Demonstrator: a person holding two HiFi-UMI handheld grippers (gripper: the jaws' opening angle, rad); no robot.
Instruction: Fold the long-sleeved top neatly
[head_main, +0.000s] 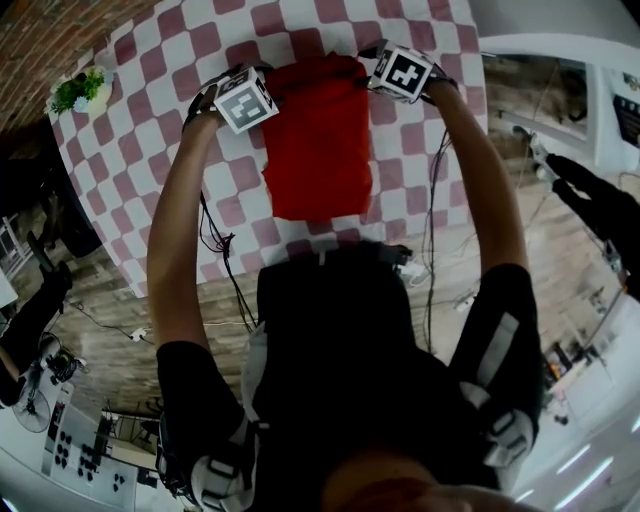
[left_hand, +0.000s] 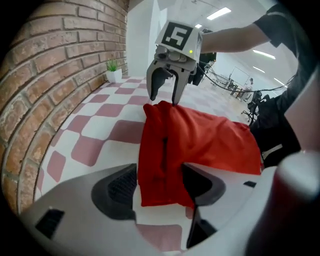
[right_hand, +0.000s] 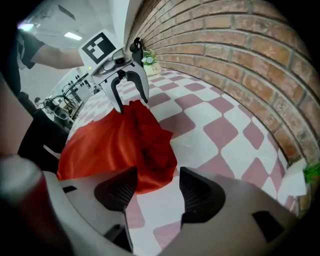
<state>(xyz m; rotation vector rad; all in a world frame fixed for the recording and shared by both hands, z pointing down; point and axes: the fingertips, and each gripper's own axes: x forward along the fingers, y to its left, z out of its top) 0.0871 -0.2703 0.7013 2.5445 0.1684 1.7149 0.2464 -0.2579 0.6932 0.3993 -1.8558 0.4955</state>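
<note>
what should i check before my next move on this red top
1. left gripper jaws open, clamping nothing: ok
2. right gripper jaws open, clamping nothing: ok
3. red top lies wholly on the checked table: ok
4. top forms a compact rectangle: ok
5. far corners lie flat: not ok, the one by the right gripper looks bunched
6. sleeves tucked inside: cannot tell

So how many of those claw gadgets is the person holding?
2: the left gripper at the red top's far left corner, the right gripper at its far right corner, both open.
</note>
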